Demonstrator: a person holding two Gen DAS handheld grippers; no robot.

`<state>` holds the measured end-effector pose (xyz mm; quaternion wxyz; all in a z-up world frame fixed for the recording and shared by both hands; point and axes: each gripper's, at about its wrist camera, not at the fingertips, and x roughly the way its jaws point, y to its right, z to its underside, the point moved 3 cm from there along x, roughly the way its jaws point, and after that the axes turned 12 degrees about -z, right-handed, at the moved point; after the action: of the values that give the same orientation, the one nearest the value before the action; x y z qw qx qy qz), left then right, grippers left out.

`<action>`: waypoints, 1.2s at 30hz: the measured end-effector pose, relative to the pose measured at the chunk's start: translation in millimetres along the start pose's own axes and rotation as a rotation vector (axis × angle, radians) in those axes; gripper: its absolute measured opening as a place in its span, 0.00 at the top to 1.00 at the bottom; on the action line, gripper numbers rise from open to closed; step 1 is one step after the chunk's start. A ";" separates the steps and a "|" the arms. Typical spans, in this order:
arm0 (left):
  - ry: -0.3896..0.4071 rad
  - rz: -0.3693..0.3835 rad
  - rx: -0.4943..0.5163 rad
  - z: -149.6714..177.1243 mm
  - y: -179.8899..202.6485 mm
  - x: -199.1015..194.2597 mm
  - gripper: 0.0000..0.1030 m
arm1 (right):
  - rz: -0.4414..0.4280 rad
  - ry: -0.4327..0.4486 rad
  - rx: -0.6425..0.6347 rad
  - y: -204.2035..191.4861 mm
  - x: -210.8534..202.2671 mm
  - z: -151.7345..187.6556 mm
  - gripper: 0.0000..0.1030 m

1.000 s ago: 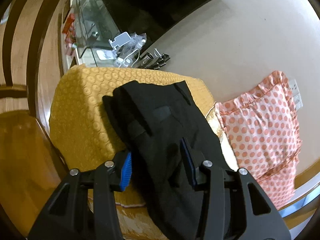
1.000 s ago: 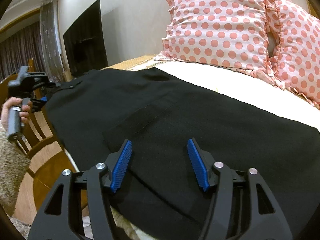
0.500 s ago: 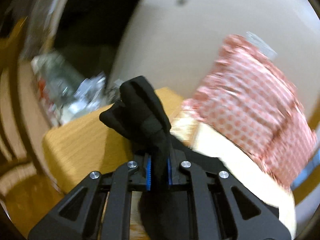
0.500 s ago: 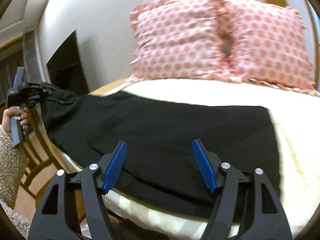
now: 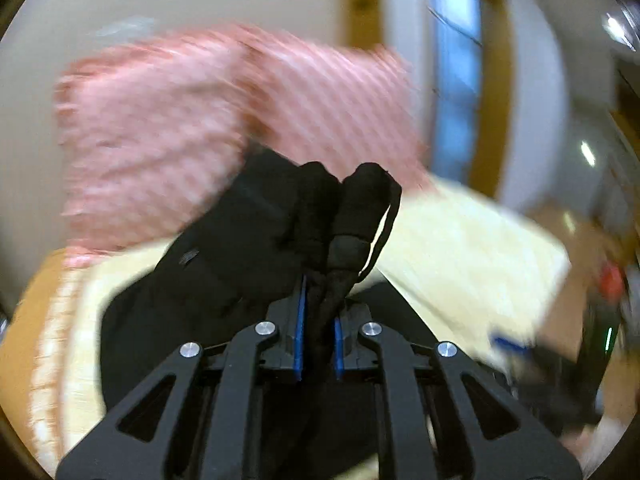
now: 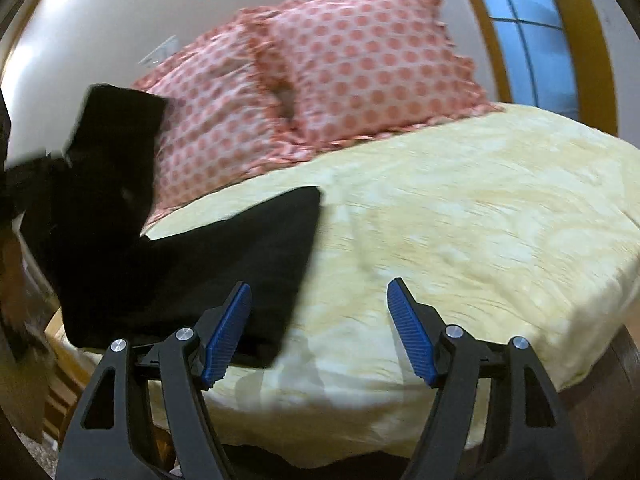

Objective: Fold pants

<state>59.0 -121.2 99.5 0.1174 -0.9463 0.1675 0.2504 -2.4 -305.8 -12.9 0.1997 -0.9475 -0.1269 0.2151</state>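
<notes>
The black pants (image 6: 224, 264) lie on the pale yellow bed (image 6: 460, 216), their leg end flat near the front edge. My left gripper (image 5: 319, 336) is shut on the bunched waist end of the pants (image 5: 280, 232) and holds it lifted above the bed. In the right wrist view that lifted end (image 6: 108, 152) hangs at the far left, in front of the pillows. My right gripper (image 6: 320, 332) is open and empty, low over the bed's front edge, just right of the leg end.
Two pink dotted pillows (image 6: 360, 60) lean against the wall at the head of the bed. A window with a wooden frame (image 6: 532, 32) is at the right. The bed's right half (image 6: 500, 220) is bare sheet. Both views are blurred by motion.
My left gripper closed on the waist end and lifted it, swinging right toward the pillows. My right gripper moved right along the pants to the leg end, staying open.
</notes>
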 end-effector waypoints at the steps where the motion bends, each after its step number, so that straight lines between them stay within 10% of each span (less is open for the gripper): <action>1: -0.062 0.040 0.036 14.8 19.3 14.9 0.90 | 0.008 0.002 0.006 3.8 -2.3 0.4 0.30; 3: -0.161 0.088 0.054 40.7 36.9 36.2 0.90 | 0.021 0.010 0.012 9.1 -5.9 -0.3 0.30; 14: -0.002 0.029 0.033 24.1 46.9 6.3 0.90 | 0.036 0.011 0.010 14.1 -5.2 1.9 0.30; 28: -0.068 0.064 0.115 77.3 86.1 22.2 0.84 | 0.082 0.034 0.021 21.5 -10.9 -5.5 0.26; 36: -0.029 0.251 0.024 78.8 52.7 -20.9 0.24 | 0.029 0.101 -0.038 -2.1 -15.8 -38.9 0.26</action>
<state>-12.2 -140.0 36.1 0.0990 -0.9127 0.2859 0.2747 1.3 -321.7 25.8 0.1849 -0.9625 -0.1071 0.1673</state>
